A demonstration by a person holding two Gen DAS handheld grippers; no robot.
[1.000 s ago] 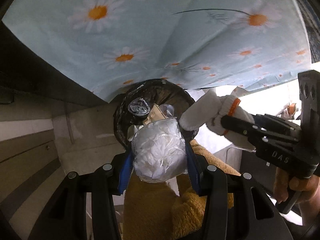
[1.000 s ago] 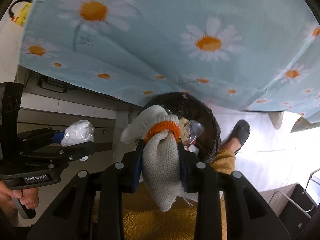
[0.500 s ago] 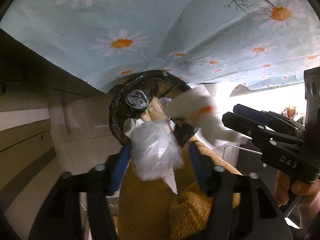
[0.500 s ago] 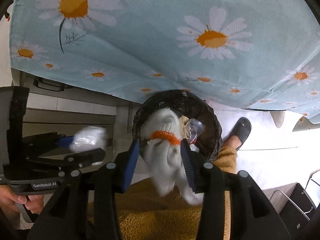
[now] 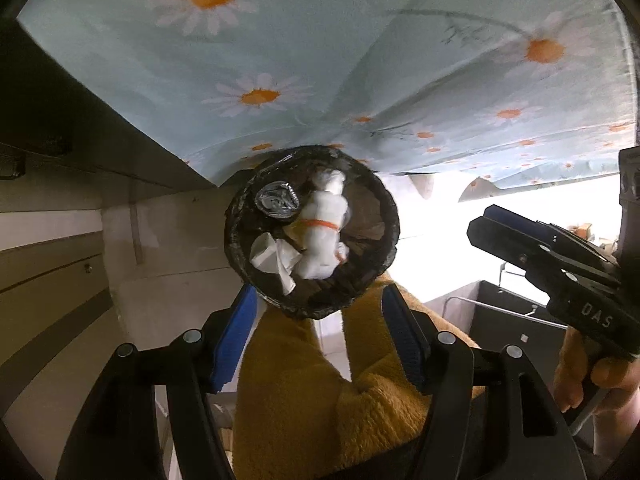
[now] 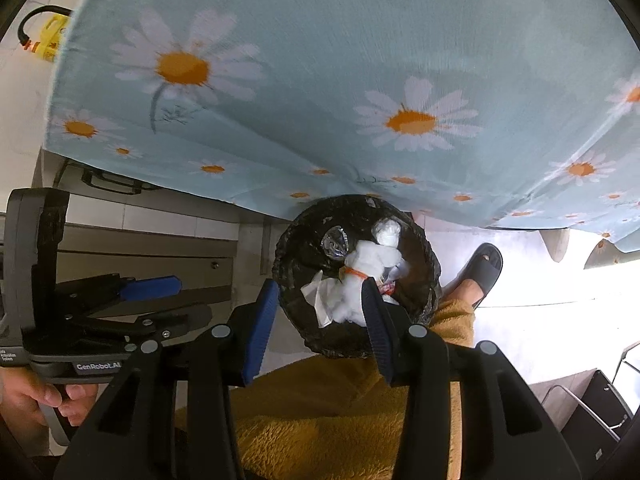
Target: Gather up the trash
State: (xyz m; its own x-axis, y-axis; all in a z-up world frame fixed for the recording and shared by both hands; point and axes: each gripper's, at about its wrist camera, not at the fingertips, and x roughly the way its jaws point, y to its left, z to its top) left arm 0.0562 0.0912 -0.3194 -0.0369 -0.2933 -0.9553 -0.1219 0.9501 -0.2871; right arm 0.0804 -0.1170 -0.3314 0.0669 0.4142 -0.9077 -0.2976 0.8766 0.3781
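- Left gripper (image 5: 316,336): jaws apart, nothing between the blue pads; it hangs above the bin.
- Right gripper (image 6: 320,324): jaws apart, gripping nothing, also above the bin.
- One black-lined trash bin (image 5: 384,208) on the floor at the edge of one daisy-print cloth (image 5: 320,60).
- Inside the bin, counted: one white glove with orange band (image 5: 324,220), one clear plastic wad (image 5: 276,200), one white tissue (image 5: 272,258).
- Mustard fleece trousers (image 5: 304,400) below both grippers.
- Only the right wrist view shows one dark slipper (image 6: 482,264) and a yellow object (image 6: 50,36).
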